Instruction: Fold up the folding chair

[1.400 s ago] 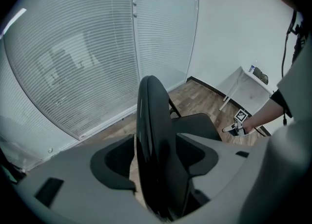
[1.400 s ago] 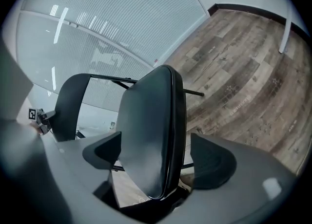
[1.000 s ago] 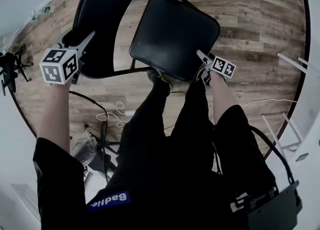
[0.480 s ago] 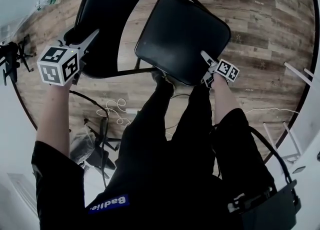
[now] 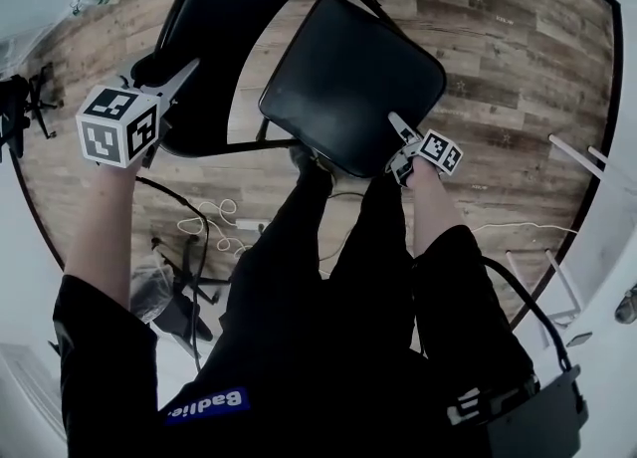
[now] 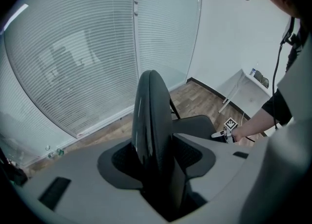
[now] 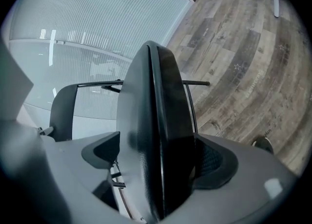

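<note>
Right now the chair (image 5: 229,8) stands unfolded on the wood floor (image 5: 498,68), just ahead of the person's legs (image 5: 328,267). The left tool (image 5: 164,78) has just been closing its jaws on the backrest's (image 6: 151,121) edge, with pads against both faces. The right tool (image 5: 398,142) is clamped on the seat's (image 7: 156,145) near corner.

Left tool (image 6: 158,157) jaws just now closing inward, the chair's backrest (image 6: 151,116) between them.
</note>
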`<state>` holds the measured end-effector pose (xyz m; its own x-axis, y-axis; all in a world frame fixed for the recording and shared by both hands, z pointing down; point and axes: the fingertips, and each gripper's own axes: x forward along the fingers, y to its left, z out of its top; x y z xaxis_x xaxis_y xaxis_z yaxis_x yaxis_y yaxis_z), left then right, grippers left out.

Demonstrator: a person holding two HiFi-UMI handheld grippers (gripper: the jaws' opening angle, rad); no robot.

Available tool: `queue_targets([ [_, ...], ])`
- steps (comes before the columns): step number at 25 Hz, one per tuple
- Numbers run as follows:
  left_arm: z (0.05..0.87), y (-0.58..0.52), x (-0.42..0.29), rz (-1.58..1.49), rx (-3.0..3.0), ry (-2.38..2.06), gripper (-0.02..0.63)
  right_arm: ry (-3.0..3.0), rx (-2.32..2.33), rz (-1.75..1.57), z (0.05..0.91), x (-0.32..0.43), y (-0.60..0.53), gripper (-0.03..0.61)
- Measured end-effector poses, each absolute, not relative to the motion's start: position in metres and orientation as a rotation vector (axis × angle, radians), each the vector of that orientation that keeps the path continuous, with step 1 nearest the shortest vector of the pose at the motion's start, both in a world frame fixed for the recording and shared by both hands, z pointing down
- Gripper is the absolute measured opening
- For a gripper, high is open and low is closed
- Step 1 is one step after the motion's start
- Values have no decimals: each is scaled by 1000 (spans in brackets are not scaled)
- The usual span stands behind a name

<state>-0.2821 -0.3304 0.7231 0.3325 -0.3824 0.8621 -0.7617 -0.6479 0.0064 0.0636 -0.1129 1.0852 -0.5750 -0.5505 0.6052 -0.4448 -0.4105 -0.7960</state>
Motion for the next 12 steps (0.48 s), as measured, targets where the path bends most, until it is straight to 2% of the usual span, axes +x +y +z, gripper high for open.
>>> queue_targets([
  [12,664,-304,-252,1216,2204,-972,159,1727,-1363,-2197,1011,34,-110,428],
])
